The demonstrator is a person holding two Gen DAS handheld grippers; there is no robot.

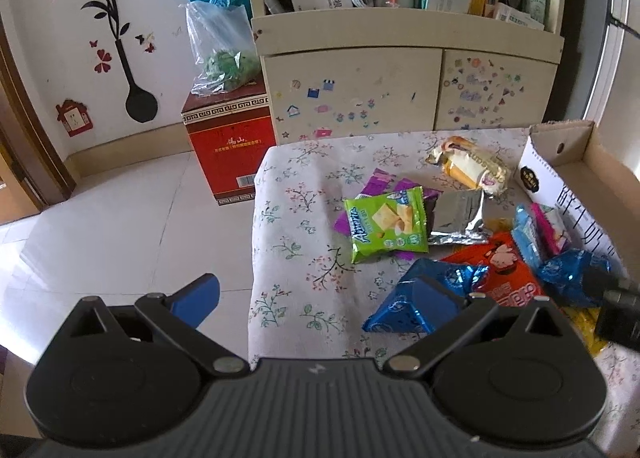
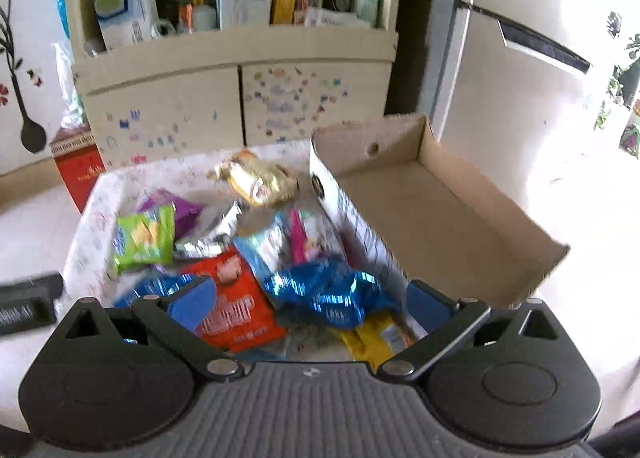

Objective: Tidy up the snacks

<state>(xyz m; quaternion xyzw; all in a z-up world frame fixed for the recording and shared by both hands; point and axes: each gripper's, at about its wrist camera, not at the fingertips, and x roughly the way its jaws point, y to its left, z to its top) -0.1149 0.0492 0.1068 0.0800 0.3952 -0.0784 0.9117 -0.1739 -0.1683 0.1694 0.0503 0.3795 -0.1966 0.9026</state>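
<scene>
Snack packets lie heaped on a floral-cloth table [image 1: 296,217], just left of an open cardboard box [image 2: 452,209] that stands at the table's right edge, its long axis running away from the cameras toward the cabinet [image 1: 352,93]. The inside of the box shows bare cardboard in the right wrist view.

The green packet [image 1: 384,223] lies flat on top of a purple packet [image 1: 380,179], its long axis tilted a little, top edge toward the cabinet. A silver packet [image 1: 458,217] touches its right side. Farther back, a gold packet [image 1: 474,167] lies crosswise, near the box's far corner. A red packet [image 2: 234,298] lies nearest, with blue foil packets on both sides: one [image 1: 420,298] at its left and one [image 2: 332,290] at its right, against the box wall. A yellow packet [image 2: 380,334] lies below that, beside the box.

The left gripper [image 1: 316,298] hovers at the table's near-left edge, jaws spread wide and holding nothing; its right finger overlaps the left blue packet in view. The right gripper [image 2: 308,304] hangs over the red and blue packets, jaws likewise wide apart and empty. The right wrist view is motion-blurred.
</scene>
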